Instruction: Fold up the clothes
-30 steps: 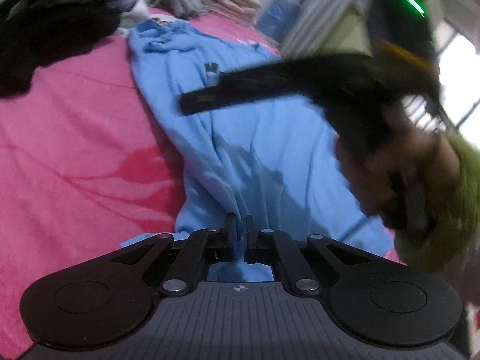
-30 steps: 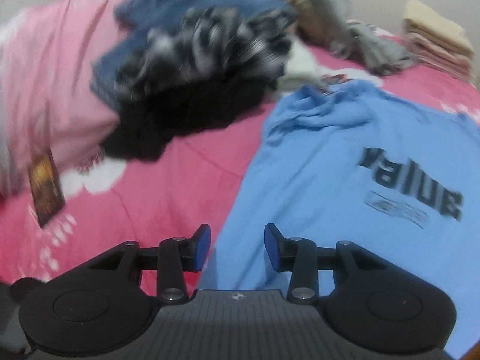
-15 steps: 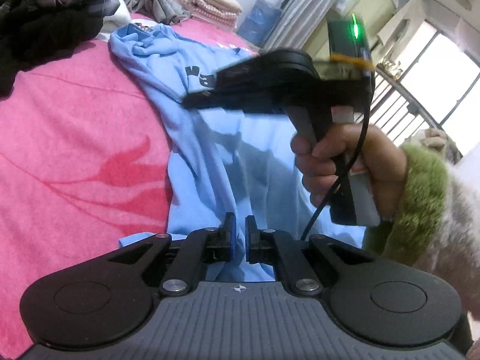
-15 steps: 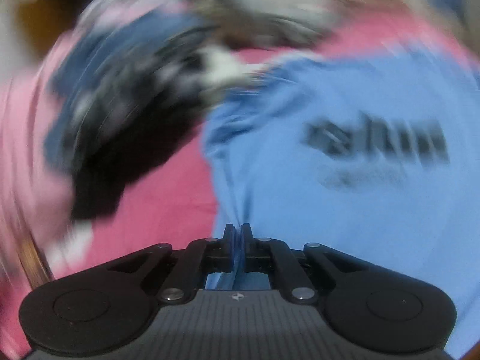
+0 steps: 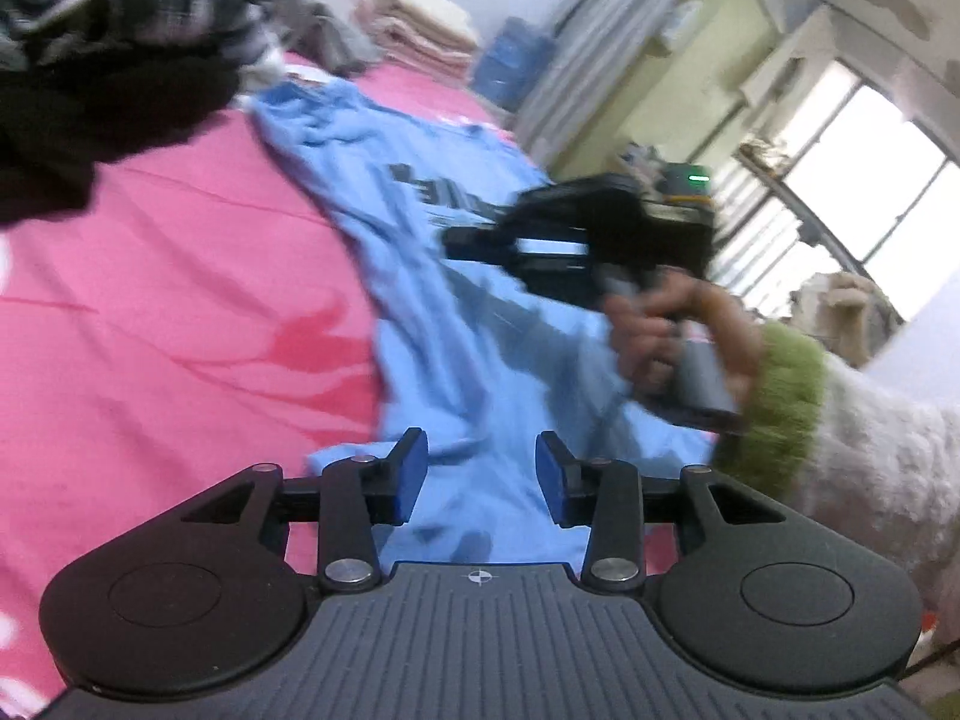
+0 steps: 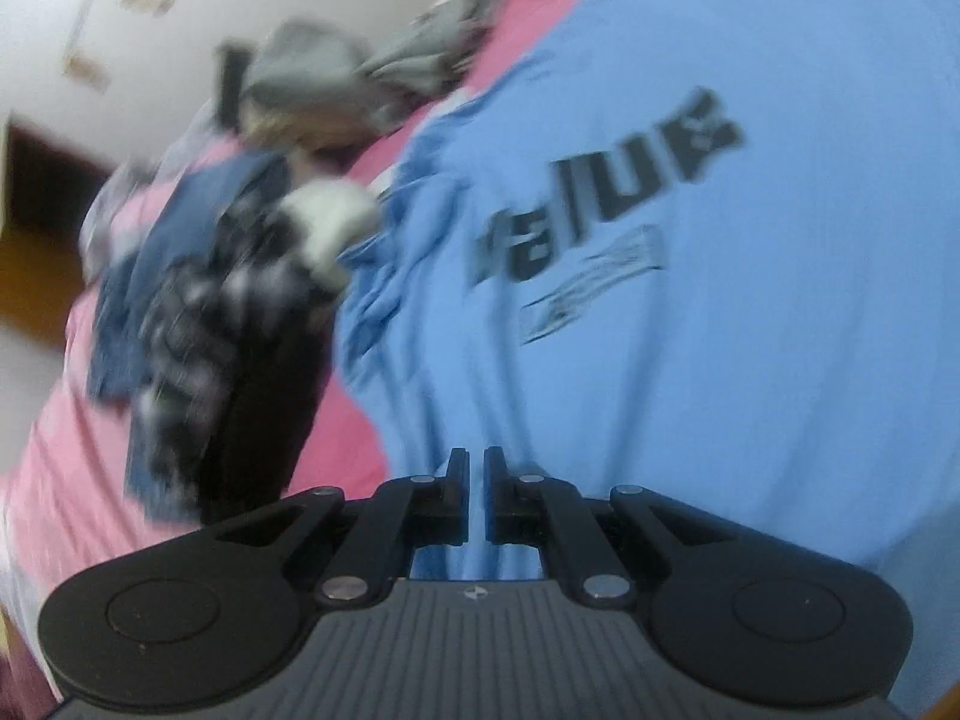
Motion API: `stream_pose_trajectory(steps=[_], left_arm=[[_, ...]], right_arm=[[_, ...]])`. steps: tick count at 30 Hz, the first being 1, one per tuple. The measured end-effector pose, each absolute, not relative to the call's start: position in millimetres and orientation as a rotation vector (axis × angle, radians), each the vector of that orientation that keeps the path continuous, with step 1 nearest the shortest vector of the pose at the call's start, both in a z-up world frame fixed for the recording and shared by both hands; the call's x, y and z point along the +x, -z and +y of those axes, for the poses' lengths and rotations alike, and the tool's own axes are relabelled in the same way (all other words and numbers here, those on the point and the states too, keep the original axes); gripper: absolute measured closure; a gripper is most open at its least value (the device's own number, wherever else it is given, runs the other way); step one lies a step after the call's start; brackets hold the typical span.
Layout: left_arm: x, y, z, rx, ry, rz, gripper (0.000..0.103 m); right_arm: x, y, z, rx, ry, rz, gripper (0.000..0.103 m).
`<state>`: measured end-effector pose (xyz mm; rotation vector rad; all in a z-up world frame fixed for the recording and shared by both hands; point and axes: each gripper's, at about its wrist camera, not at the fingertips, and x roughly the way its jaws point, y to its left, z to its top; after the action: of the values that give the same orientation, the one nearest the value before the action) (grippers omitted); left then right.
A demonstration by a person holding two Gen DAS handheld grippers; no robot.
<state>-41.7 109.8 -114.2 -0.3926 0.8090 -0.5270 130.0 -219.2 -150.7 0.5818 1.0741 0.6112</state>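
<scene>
A light blue T-shirt point(image 5: 432, 312) with black lettering lies spread on the pink bed sheet point(image 5: 150, 330). My left gripper point(image 5: 480, 474) hovers over the shirt's near hem. Its jaws are opening, and the cloth lies below them, untouched by the blue pads. In the right wrist view the shirt point(image 6: 720, 330) fills the right half of the picture. My right gripper point(image 6: 476, 480) is shut on a pinch of its fabric, and wrinkles run in toward the fingers. The left wrist view shows that same gripper point(image 5: 450, 238) from the side, over the shirt's middle, held by a hand point(image 5: 654, 336) in a green cuff.
A heap of dark and plaid clothes point(image 5: 108, 60) sits on the bed beyond the shirt's collar, also seen in the right wrist view point(image 6: 210, 330). Folded towels point(image 5: 420, 30) are stacked at the far end. Grey garments point(image 6: 336, 72) lie near the wall.
My left jaws have gone from shut on the shirt's hem to open. My right jaws have closed on the shirt, and that gripper has rolled and shifted right over it.
</scene>
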Motion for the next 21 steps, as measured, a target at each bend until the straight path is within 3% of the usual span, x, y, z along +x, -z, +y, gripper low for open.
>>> stream_pose_trajectory(steps=[3,5,8,10,12,13,14,18,21], left_arm=[[-35,114,116,-0.355,0.493,0.836,0.063],[-27,121,111,-0.293,0.492,0.885,0.053],[-14,136,97,-0.166,0.467,0.957,0.053],[-9,143,92,-0.172,0.467,0.978,0.054],[-10,142,90,-0.19,0.48,0.977,0.072],[-12,142,89,-0.199,0.487,0.974,0.087],[-15,139,87,-0.193,0.489,0.962,0.092],[-51,109,70,-0.051,0.622,0.813,0.094],[-71,105,48,0.071,0.792,0.805,0.094]], right_arm=[[113,130,-208,0.454,-0.708,1.07,0.097],[100,122,-205,0.41,-0.771,1.089,0.095],[85,118,-208,0.417,-0.812,1.135,0.082],[76,119,-215,0.44,-0.797,1.155,0.081],[68,122,-225,0.464,-0.773,1.168,0.08],[64,123,-231,0.477,-0.761,1.173,0.08],[61,123,-237,0.487,-0.749,1.174,0.08],[50,117,-262,0.503,-0.706,1.152,0.08],[45,115,-278,0.506,-0.67,1.144,0.08]])
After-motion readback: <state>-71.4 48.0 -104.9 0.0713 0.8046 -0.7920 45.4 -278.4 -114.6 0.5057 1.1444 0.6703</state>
